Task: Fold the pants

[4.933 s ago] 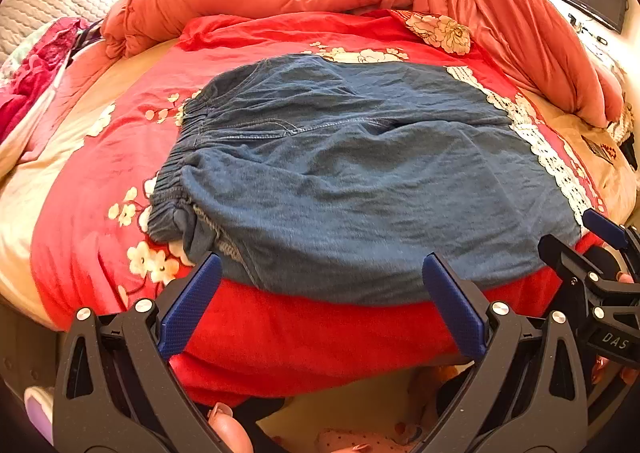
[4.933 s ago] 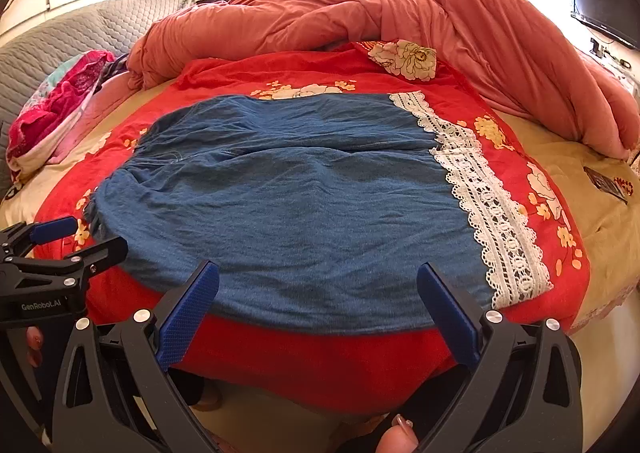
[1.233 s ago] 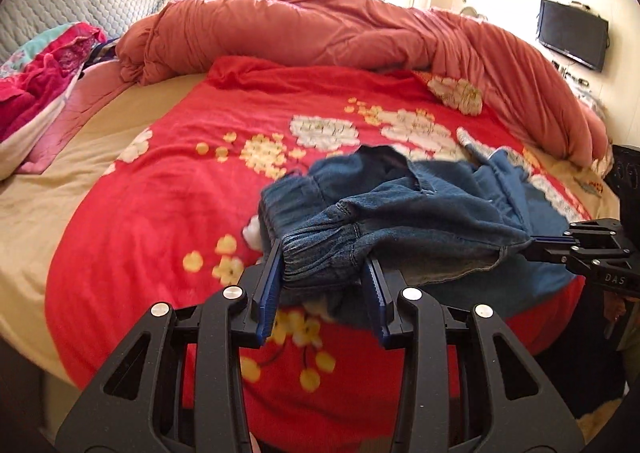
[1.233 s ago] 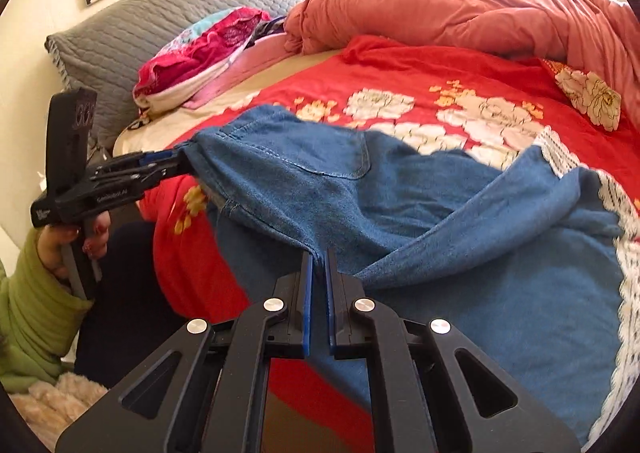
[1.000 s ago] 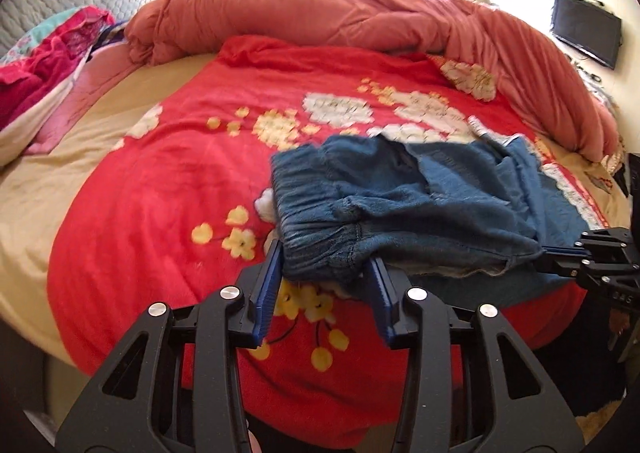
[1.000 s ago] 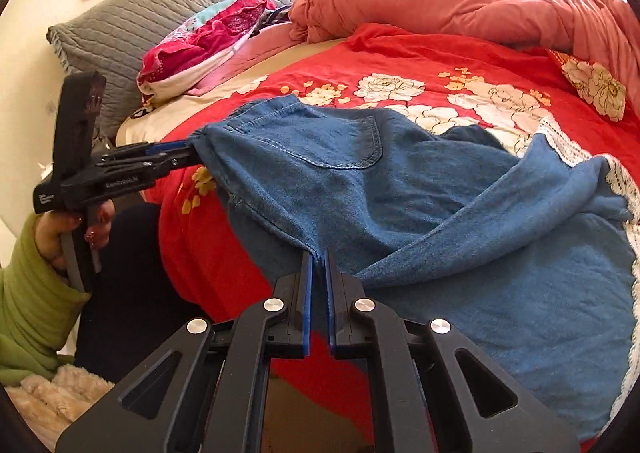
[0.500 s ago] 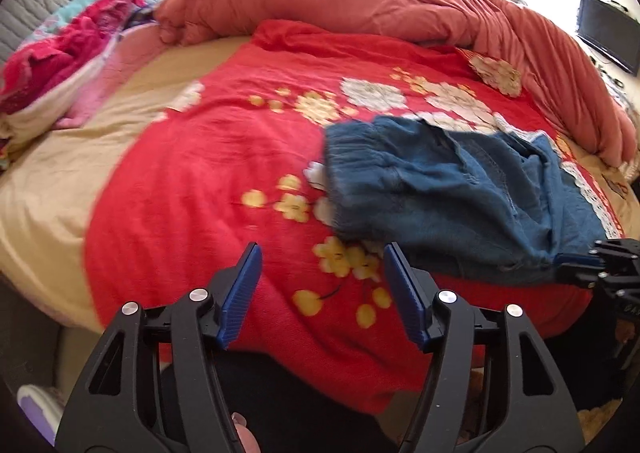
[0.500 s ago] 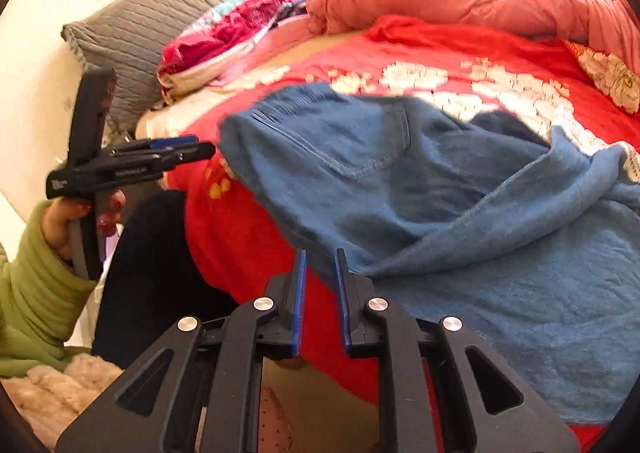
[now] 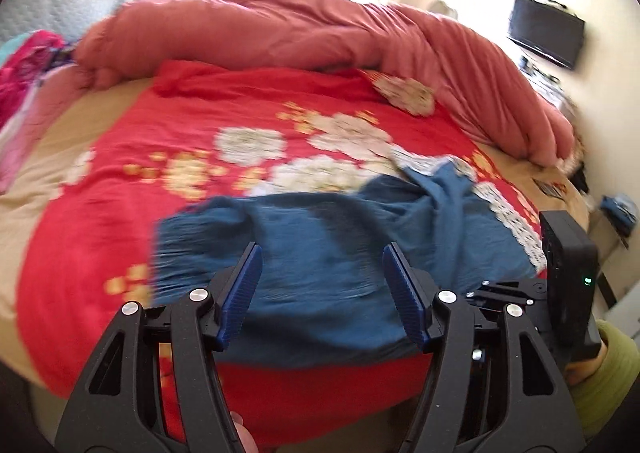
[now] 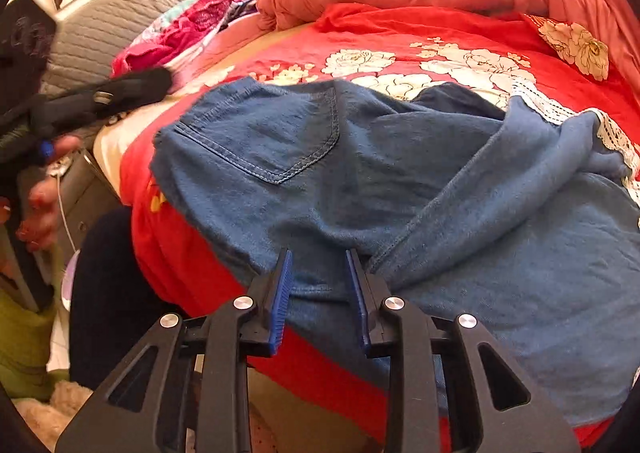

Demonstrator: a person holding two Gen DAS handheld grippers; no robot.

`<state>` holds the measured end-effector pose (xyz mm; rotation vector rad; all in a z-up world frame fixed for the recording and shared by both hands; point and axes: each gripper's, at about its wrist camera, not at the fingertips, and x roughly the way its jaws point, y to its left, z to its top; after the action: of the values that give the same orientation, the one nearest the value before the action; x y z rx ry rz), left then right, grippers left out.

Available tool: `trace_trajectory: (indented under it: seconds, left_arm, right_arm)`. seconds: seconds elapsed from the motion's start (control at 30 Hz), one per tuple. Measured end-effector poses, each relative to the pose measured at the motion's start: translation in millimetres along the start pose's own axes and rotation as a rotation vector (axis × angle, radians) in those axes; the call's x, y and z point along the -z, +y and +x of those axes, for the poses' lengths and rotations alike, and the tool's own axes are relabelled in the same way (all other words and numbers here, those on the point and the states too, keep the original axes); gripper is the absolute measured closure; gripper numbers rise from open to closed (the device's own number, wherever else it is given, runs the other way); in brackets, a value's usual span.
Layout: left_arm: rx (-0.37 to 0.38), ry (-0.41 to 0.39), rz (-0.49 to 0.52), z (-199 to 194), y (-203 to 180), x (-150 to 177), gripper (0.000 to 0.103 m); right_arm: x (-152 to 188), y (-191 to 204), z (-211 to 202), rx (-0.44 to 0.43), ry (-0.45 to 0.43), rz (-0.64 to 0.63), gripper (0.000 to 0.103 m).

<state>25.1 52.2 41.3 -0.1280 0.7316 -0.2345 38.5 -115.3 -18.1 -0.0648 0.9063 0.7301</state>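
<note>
Two tongs, black frames with ribbed blue pads: left tongs (image 9: 322, 295) spread wide, empty; right tongs (image 10: 319, 299) have just been parting, pads clear of the denim between them. One pair of blue pants (image 10: 420, 193), stitched pocket up, lies folded on the red floral bedspread (image 9: 120, 181), near its front edge.

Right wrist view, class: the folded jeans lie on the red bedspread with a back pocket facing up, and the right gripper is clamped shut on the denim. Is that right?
One thing is wrong: the right gripper is not clamped shut. Its jaws have just been opening and stand apart, the pads off the cloth. The right wrist view shows this. The rest holds: the folded jeans lie on the red bedspread, back pocket up.
</note>
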Motion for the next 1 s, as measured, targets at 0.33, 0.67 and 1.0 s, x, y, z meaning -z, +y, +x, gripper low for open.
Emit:
trace_trajectory:
  seconds: [0.33,0.67,1.0]
  left_arm:
    - [-0.107,0.153,0.025,65.1,-3.4,28.9,0.047]
    - [0.138,0.077,0.101,33.5,-57.3,-3.1,0.047]
    - [0.256,0.222,0.106,113.8,-96.8,-4.4,0.063]
  right_arm:
    - [-5.4,-54.8,-58.8,0.083,-0.159,0.160,0.061]
    - [-7.1,-99.5,-82.6,0.232,-0.210,0.226,0.052]
    - [-65.6,-129.5,-85.8,0.298,-0.177,0.179,0.035]
